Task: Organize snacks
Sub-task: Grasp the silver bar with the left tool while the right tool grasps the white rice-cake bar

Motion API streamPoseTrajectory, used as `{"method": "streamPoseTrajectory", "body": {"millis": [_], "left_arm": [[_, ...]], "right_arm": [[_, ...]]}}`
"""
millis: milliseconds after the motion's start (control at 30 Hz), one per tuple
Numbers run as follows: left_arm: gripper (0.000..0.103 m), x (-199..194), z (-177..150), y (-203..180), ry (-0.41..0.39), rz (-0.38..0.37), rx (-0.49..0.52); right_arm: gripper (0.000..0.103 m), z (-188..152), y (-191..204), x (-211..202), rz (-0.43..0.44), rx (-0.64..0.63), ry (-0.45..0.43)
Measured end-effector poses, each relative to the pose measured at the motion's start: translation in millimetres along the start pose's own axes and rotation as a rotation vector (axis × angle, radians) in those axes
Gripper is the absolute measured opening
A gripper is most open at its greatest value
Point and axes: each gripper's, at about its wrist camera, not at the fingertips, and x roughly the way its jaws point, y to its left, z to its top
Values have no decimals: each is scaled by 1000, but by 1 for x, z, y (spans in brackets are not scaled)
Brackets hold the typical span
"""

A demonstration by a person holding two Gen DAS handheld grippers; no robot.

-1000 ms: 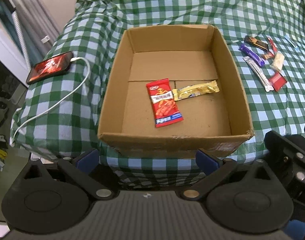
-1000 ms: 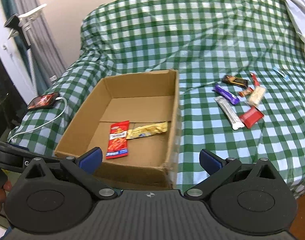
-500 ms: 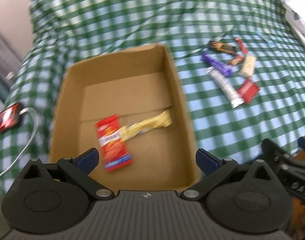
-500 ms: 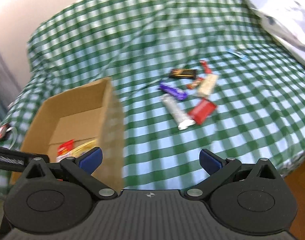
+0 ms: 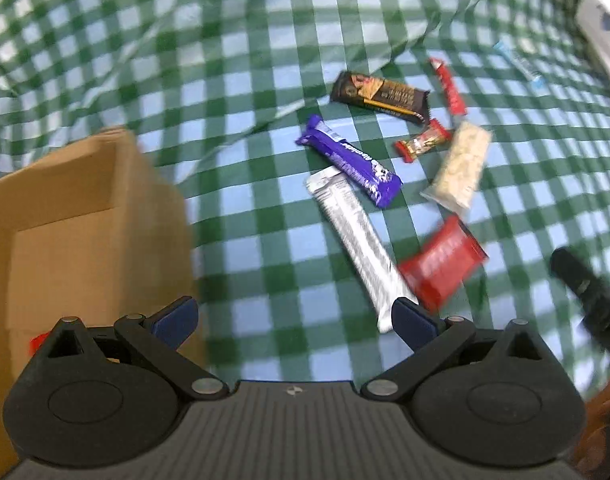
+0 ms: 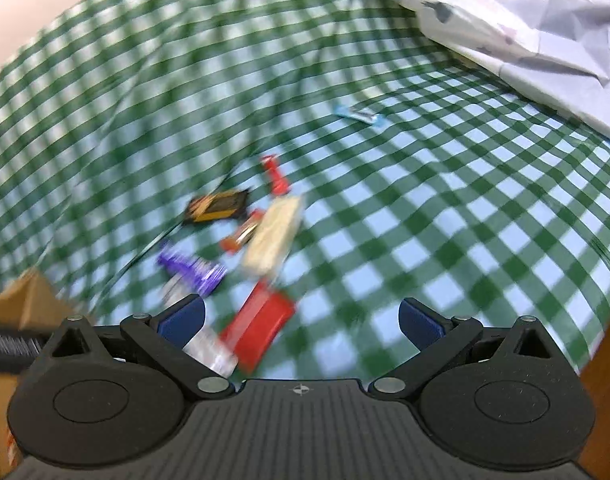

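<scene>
On the green checked cloth, the loose snacks lay clustered just right of the cardboard box. Both the left gripper and right gripper were spread wide and empty. Picking the silver bar would likely go best by straddling its narrow width, clear of the red packet touching it. Only the left view showed the purple bar and dark chocolate bar sharply; only the right view showed the pale crumpled sheet.
</scene>
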Motion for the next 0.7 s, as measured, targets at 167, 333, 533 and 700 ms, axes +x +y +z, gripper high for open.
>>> {"method": "streamPoseTrajectory", "body": {"millis": [167, 333, 533, 700], "left_arm": [[103, 60, 31, -24, 35, 39, 24], [103, 108, 46, -30, 118, 41, 12], [103, 121, 40, -11, 116, -44, -60], [96, 121, 39, -4, 122, -38, -65]], "right_arm": [[102, 35, 3, 82, -18, 14, 31], [102, 51, 19, 151, -3, -25, 95], [103, 49, 52, 208, -49, -179, 124], [102, 41, 66, 214, -99, -312, 94]]}}
